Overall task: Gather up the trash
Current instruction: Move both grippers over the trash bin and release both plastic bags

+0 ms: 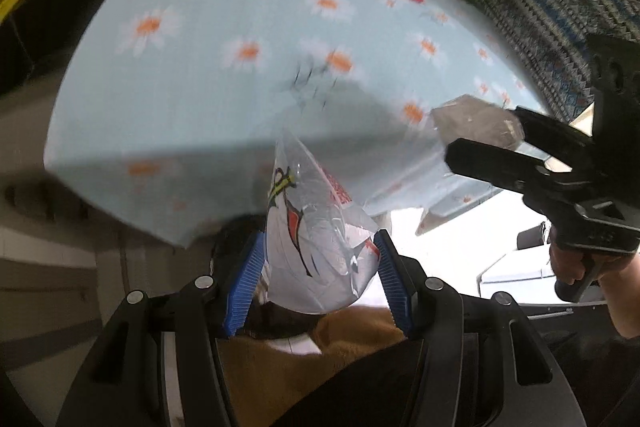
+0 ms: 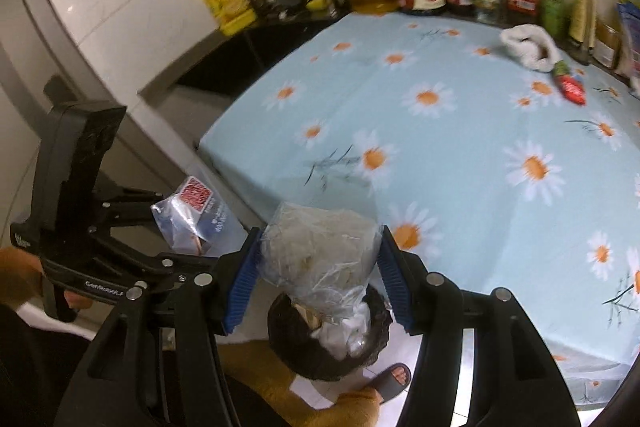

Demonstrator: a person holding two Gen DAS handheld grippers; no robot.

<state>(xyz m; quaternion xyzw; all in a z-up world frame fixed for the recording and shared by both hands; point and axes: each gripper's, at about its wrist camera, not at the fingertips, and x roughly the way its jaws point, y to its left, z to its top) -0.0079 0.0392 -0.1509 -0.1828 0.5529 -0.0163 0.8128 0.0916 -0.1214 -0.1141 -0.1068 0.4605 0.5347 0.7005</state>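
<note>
Daisy-print tablecloth (image 2: 460, 155) on my kitchen table, bottles along its far edge.

Left gripper (image 1: 318, 267): pinching a printed clear wrapper (image 1: 316, 239), off the table's near edge.

Right gripper (image 2: 318, 275): clamping a crumpled clear bag (image 2: 320, 251) above a dark trash basket (image 2: 288, 339), shown only in the right view.

On the tablecloth, far side: white cloth (image 2: 528, 47), red packet (image 2: 570, 87).

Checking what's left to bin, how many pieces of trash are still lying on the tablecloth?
2: a white wad near the bottles, and a red wrapper just beside it. More may be hidden off the right edge.
</note>
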